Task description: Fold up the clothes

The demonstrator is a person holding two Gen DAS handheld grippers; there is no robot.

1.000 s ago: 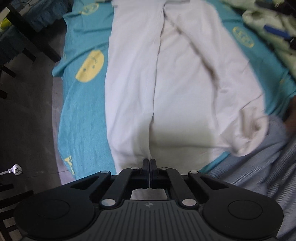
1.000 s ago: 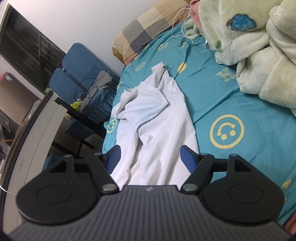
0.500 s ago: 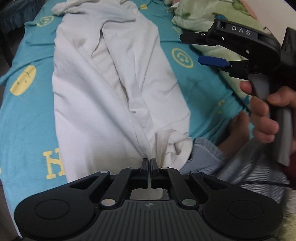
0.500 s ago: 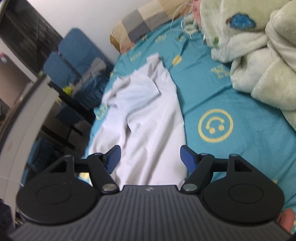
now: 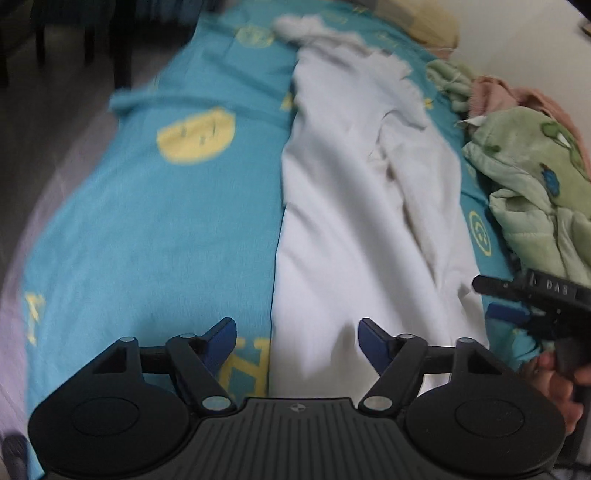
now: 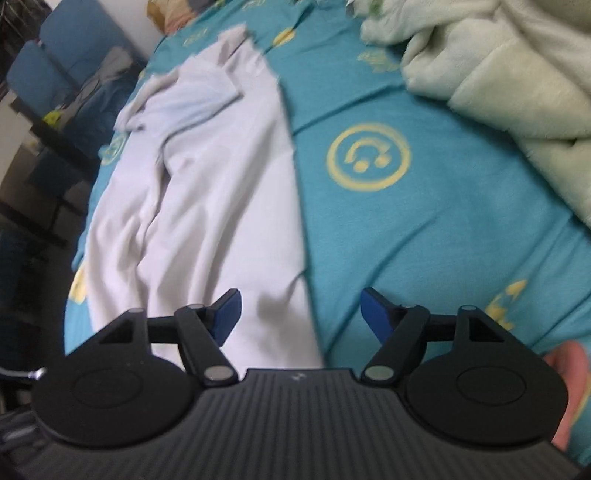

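Observation:
A white garment (image 5: 354,221) lies stretched lengthwise on the teal bedsheet (image 5: 166,229), folded into a long strip with wrinkles. My left gripper (image 5: 295,332) is open and empty, just above the garment's near left corner. In the right wrist view the same garment (image 6: 207,192) lies left of centre. My right gripper (image 6: 299,310) is open and empty above the garment's near right edge. The right gripper also shows in the left wrist view (image 5: 506,314) at the right.
A pale green fleece blanket (image 6: 498,74) is heaped on the bed's right side, with a pink cloth (image 5: 517,92) behind it. A pillow (image 5: 424,22) lies at the head. Blue chairs (image 6: 55,62) and dark furniture stand left of the bed.
My left gripper has opened and let go of the garment's hem, which now lies flat. Both grippers have moved lower and closer to the near end.

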